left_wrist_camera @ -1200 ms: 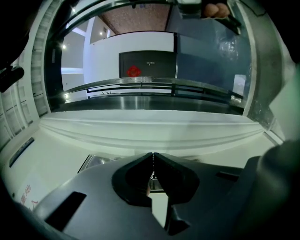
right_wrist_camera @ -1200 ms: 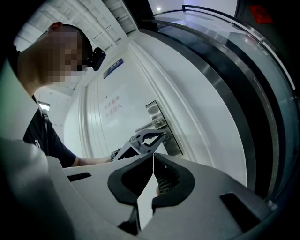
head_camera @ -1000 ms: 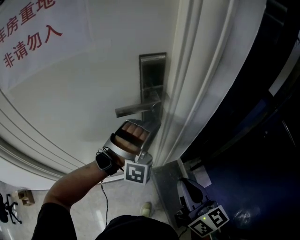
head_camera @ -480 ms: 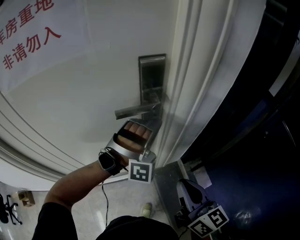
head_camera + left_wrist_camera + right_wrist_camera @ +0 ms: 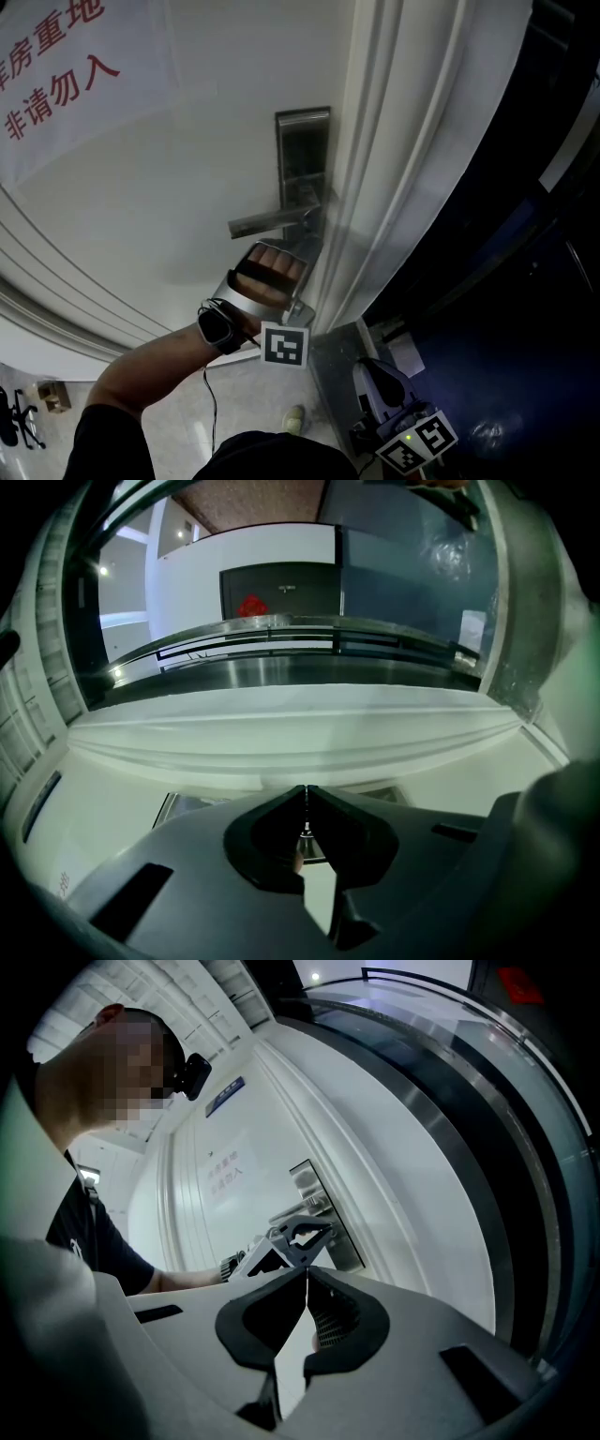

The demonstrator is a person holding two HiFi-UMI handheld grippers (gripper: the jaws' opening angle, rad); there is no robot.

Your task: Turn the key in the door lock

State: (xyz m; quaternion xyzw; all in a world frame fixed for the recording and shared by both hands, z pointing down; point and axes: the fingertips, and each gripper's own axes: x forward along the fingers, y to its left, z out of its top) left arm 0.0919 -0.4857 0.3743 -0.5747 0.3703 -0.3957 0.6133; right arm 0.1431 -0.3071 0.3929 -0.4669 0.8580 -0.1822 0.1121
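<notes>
A steel lock plate (image 5: 302, 157) with a lever handle (image 5: 270, 220) sits on the white door (image 5: 178, 187). My left gripper (image 5: 302, 251) is pressed up to the plate just below the handle, held by a hand (image 5: 269, 271). In the left gripper view its jaws (image 5: 306, 799) are shut, with a small metal key (image 5: 306, 831) showing between them against the plate (image 5: 187, 804). My right gripper (image 5: 412, 441) hangs low at the bottom right, away from the door. Its jaws (image 5: 307, 1277) are shut on nothing, and it looks at the left gripper (image 5: 298, 1237) at the lock plate (image 5: 319, 1206).
A paper sign with red characters (image 5: 56, 70) is stuck on the door's upper left. The white door frame (image 5: 403, 178) runs diagonally right of the lock, with dark glass beyond it. A metal floor plate (image 5: 333, 361) and a shoe (image 5: 293, 416) lie below.
The left gripper's marker cube has shifted a little to the right and down, as the hand turns at the lock. The right gripper has stayed put.
</notes>
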